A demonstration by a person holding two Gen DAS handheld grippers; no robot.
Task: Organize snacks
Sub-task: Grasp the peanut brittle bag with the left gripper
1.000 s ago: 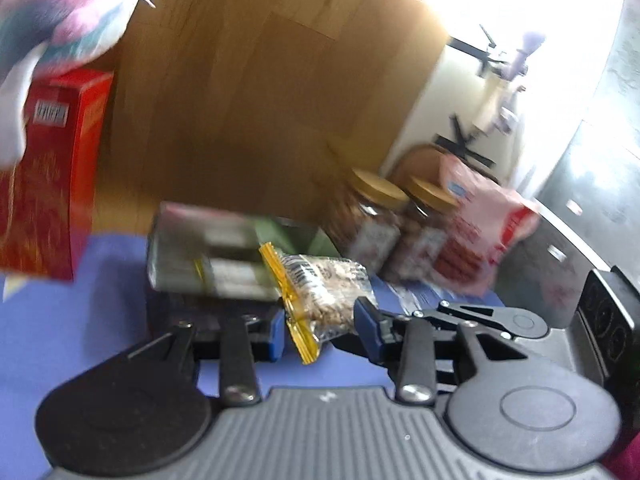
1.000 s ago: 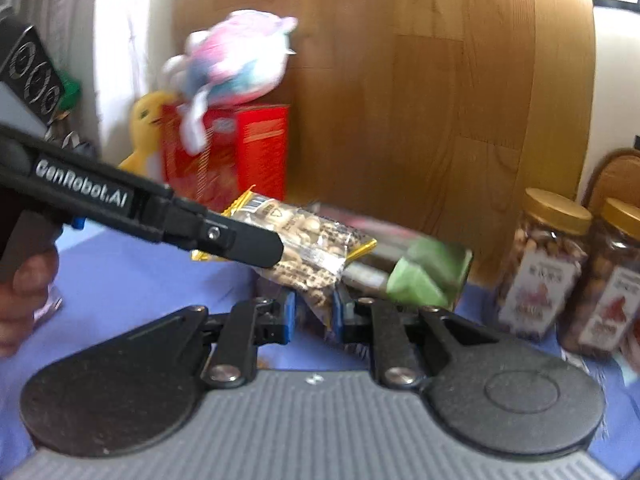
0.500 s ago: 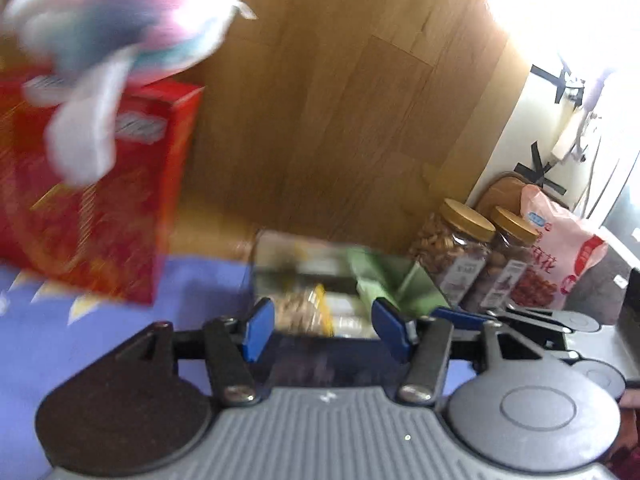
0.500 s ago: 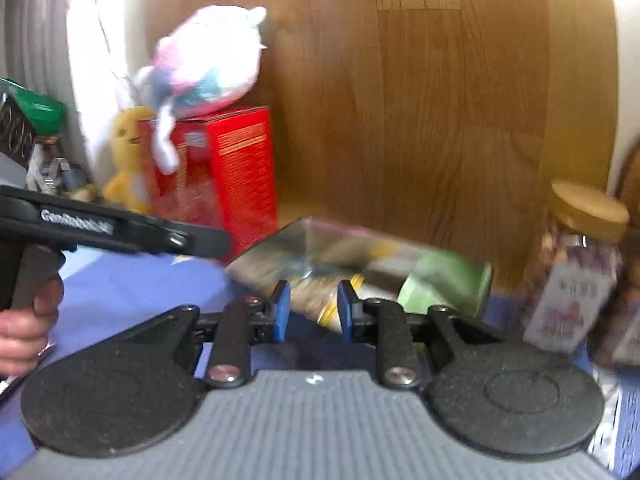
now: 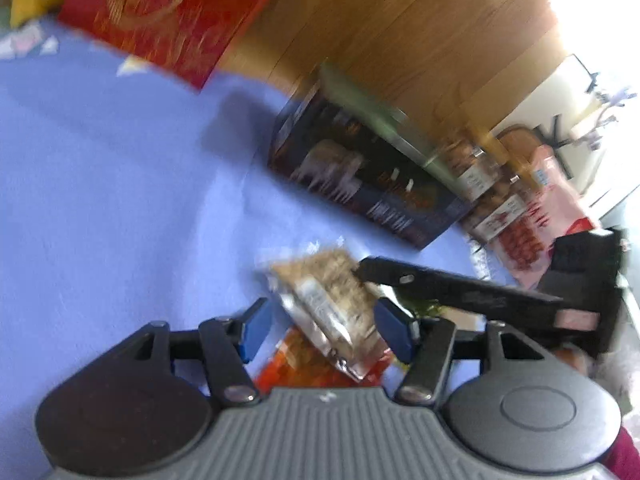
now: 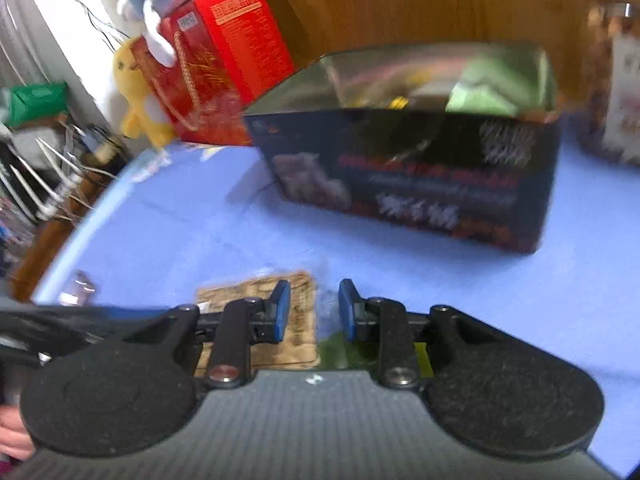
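Lying between both spread grippers, left (image 5: 322, 330) and right (image 6: 310, 312): one nut packet (image 5: 332, 304).

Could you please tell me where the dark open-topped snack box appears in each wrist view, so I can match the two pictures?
Left wrist: dark snack box sits upper centre, tilted, beyond the left gripper.
Right wrist: it fills upper centre-right.
Shared landmark: red carton, to the box's left in both views.

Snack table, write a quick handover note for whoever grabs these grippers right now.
Left hand-held gripper: open, empty, over a nut packet lying on the blue cloth.
Right hand-held gripper: open, empty, above the same pile.
Dark open box already holds some snacks.
Left to do: nut packet, an orange packet and a green one remain outside the box.
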